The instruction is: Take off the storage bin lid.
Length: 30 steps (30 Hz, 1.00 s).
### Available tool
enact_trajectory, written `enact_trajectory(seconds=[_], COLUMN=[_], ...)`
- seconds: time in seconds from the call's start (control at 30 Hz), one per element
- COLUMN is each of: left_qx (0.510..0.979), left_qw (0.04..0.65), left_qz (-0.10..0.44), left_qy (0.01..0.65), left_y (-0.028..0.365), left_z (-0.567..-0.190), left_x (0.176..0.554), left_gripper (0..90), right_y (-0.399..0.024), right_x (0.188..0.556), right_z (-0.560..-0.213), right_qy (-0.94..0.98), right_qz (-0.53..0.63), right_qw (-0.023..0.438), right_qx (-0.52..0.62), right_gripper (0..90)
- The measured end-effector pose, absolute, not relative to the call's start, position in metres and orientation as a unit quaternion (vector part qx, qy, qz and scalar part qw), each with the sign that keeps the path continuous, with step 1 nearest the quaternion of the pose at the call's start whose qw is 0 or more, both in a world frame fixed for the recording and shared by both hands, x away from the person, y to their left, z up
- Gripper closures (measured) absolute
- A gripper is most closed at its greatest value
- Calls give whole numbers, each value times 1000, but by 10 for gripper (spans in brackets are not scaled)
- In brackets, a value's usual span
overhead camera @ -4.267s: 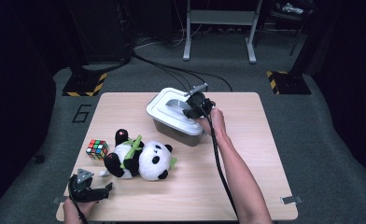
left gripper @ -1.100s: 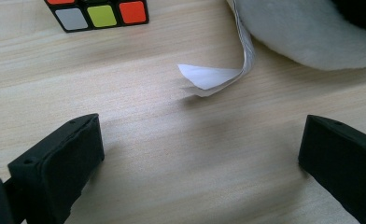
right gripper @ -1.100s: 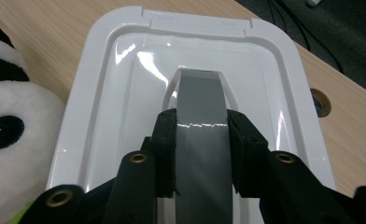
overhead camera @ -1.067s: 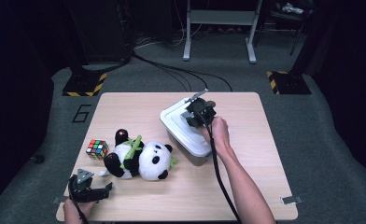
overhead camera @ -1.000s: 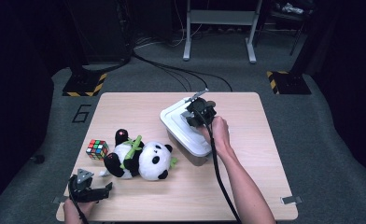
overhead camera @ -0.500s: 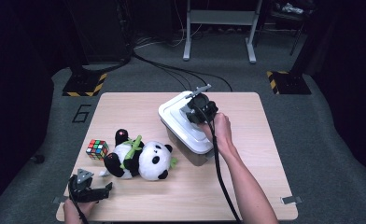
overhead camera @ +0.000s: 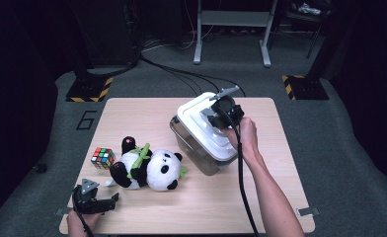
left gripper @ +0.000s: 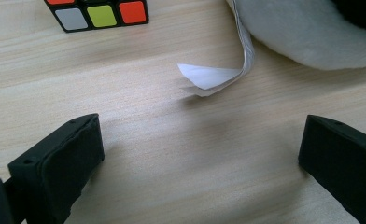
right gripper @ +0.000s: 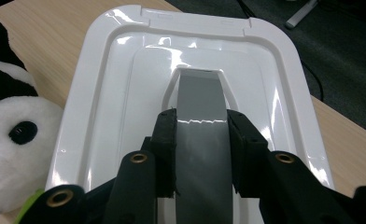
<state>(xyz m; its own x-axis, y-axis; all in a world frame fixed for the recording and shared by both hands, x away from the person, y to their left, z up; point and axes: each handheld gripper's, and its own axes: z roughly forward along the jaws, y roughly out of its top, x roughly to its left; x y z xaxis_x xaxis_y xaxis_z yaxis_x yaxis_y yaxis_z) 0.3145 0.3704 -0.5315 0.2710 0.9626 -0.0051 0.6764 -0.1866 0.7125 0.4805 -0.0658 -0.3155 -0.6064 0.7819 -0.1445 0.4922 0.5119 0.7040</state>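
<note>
Both fingers (right gripper: 168,149) of the right gripper (right gripper: 201,154) pinch the grey handle (right gripper: 202,105) of the white lid (right gripper: 106,88) between them, atop the clear bin (overhead camera: 194,143). Left gripper (left gripper: 197,158) rests gaping wide, panda (left gripper: 312,32) just beyond.

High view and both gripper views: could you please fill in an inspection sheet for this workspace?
Surface: wooden table, bare in front and at the far left.
Job's things: clear storage box with white lid tilted, its grey handle clamped by the right gripper.
Clutter: plush panda lying beside the box, its paper tag on the wood; puzzle cube left of the panda.
Grippers: right gripper shut on the lid's handle; left gripper open, resting at the near left corner, nothing between its jaws.
Cables: one runs along the right forearm; others lie on the floor.
Surroundings: grey carpet, hazard-striped stand bases, metal frame legs.
</note>
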Motion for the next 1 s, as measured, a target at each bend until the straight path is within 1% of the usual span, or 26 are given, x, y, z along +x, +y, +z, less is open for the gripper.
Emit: enact_trajectory(seconds=[0.33, 0.67, 1.0], left_qx=[734, 734, 734], left_qw=[309, 308, 308], left_qz=[232, 233, 233], left_qy=[558, 558, 559], left_y=[370, 370, 370], left_z=[-532, -531, -531], left_x=[314, 314, 314], left_gripper=[0, 0, 0], right_y=[-94, -107, -132], right_x=[478, 478, 480], right_z=[-312, -310, -312], right_qy=[823, 814, 801], right_qz=[318, 317, 313], right_qw=[239, 242, 249], right_qx=[405, 421, 446], right_gripper=[662, 662, 662])
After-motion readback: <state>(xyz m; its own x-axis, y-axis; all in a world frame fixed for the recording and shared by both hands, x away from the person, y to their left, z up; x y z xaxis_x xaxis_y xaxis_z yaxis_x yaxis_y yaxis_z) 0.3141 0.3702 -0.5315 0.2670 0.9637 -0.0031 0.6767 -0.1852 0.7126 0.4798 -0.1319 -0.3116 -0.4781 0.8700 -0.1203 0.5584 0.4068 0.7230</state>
